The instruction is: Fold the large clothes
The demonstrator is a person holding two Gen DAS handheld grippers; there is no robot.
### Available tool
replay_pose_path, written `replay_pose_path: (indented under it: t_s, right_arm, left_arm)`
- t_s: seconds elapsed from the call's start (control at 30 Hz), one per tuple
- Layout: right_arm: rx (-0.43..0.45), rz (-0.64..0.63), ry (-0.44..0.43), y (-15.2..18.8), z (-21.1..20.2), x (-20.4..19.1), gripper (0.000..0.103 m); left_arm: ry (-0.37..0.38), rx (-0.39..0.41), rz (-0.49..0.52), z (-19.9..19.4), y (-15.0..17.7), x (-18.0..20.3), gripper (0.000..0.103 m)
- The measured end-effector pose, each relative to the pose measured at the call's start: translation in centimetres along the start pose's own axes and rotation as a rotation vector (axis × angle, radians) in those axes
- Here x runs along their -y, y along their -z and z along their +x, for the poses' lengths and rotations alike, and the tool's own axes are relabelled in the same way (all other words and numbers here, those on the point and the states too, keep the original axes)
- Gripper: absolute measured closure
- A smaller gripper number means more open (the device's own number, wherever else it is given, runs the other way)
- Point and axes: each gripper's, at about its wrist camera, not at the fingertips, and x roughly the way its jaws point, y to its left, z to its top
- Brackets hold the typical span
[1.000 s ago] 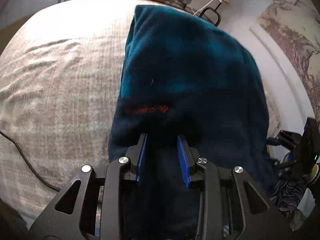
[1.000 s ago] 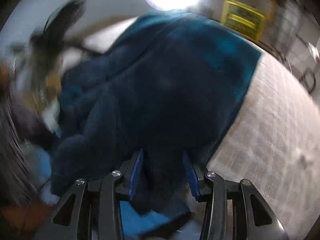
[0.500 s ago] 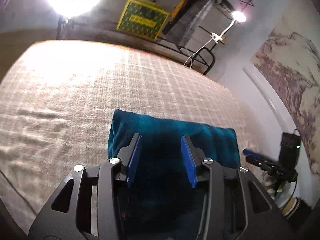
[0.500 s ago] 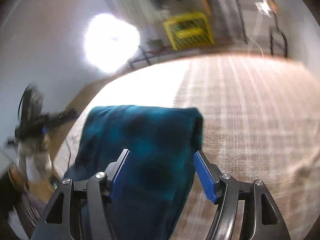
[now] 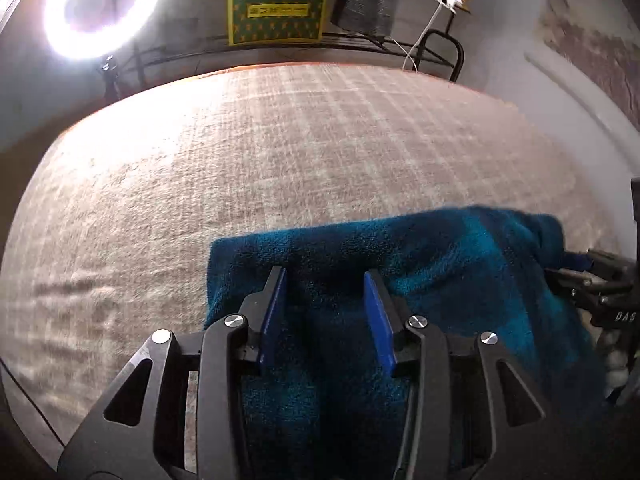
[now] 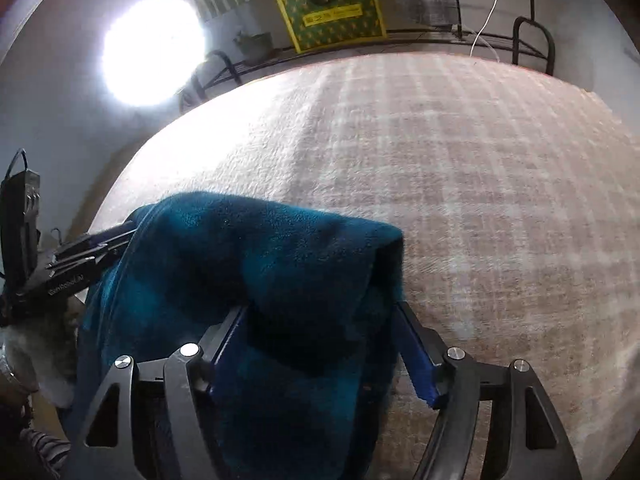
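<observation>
- Over the near edge of the bed (image 5: 280,152), both my grippers hang above the teal fleece (image 5: 440,264), tilted down at it.
- The fleece lies in a folded bundle on the plaid bedcover, close to me; the far half of the bed is bare.
- My left gripper (image 5: 325,292) has just been opening; its blue pads stand apart with fleece lying between them, and I can't see either pad pressing into the cloth. I read that as let go.
- My right gripper (image 6: 320,320) has just been opening too, and wider. The cloth humps up between the fingers, the right pad stands clear of it, the left pad is half hidden by the fold. Released, I judge.
- What matters next: the fleece's long edge runs left to right across both views, straight ahead of and under my fingertips.
- My left sits toward the bundle's left end, my right at its right corner, so each hand is nearer its own end.
- Any further fold would carry that near edge away from me, toward the ring light (image 5: 100,8).
</observation>
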Motion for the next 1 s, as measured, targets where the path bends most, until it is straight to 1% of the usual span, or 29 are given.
replay_pose_path:
  t_s: [0.07,0.13,0.2,0.23,0.3,0.33,0.37,0.4,0.43,0.47,0.5,0.57,0.63,0.67,0.7,0.77,0.83,0.9,1.0]
  right_arm:
    - [0.030,0.016,-0.013,0.3,-1.9,0.4,0.034]
    - [0.067,0.053,-0.051,0.8,-4.5,1.1,0.038]
    - [0.092,0.062,-0.085,1.8,-6.9,1.9,0.041]
    - [0.095,0.058,-0.099,1.9,-7.4,1.6,0.041]
    - [0.087,0.068,-0.147,3.4,-8.7,1.8,0.041]
    - [0.066,0.083,-0.197,4.4,-8.9,1.9,0.041]
    - [0.049,0.090,-0.234,5.4,-9.2,2.0,0.041]
    - [0.036,0.091,-0.255,6.2,-9.3,2.1,0.036]
    - [0.024,0.086,-0.266,7.6,-9.3,2.2,0.027]
    - [0.015,0.082,-0.268,8.0,-8.8,2.2,0.022]
    - [0.006,0.083,-0.270,8.6,-8.3,2.3,0.016]
    - [-0.019,0.103,-0.291,10.0,-7.6,3.0,0.016]
    - [-0.033,0.145,-0.312,10.8,-6.9,3.9,0.016]
    - [-0.034,0.167,-0.323,10.9,-6.5,4.4,0.016]
    - [-0.041,0.200,-0.345,11.0,-6.1,5.1,0.017]
    - [-0.049,0.243,-0.381,10.6,-5.2,5.8,0.017]
    - [-0.037,0.271,-0.416,10.2,-4.9,6.3,0.018]
    - [-0.041,0.274,-0.435,9.7,-4.5,6.0,0.019]
    - [-0.047,0.250,-0.441,9.2,-3.8,4.9,0.020]
  left_arm:
    - [0.043,0.007,-0.056,-1.6,0.4,-0.8,0.061]
    - [0.073,0.026,-0.087,-3.4,1.0,-1.3,0.061]
    - [0.116,0.040,-0.110,-5.4,1.7,-1.4,0.060]
    - [0.151,0.044,-0.124,-6.4,2.3,-1.3,0.060]
    - [0.193,0.042,-0.130,-8.1,3.1,-0.6,0.056]
    - [0.203,0.044,-0.126,-8.9,3.8,-0.5,0.051]
    - [0.211,0.043,-0.133,-9.7,4.6,-0.5,0.043]
    - [0.219,0.036,-0.144,-10.0,5.1,-0.8,0.039]
    - [0.220,0.027,-0.157,-10.2,5.6,-1.2,0.030]
    - [0.209,0.019,-0.176,-10.6,6.4,-1.8,0.026]
    - [0.195,0.011,-0.199,-11.2,7.5,-2.7,0.026]
    - [0.190,-0.003,-0.256,-11.4,8.8,-4.8,0.026]
    - [0.209,-0.021,-0.363,-11.3,10.2,-7.6,0.026]
    - [0.224,-0.027,-0.410,-11.0,10.7,-8.7,0.026]
    - [0.255,-0.037,-0.467,-10.6,11.1,-9.8,0.026]
    - [0.304,-0.061,-0.538,-9.6,11.5,-11.4,0.026]
    - [0.349,-0.081,-0.567,-8.7,11.5,-12.0,0.026]
    - [0.392,-0.110,-0.563,-7.7,11.6,-11.9,0.026]
    - [0.427,-0.153,-0.552,-6.0,11.3,-11.3,0.026]
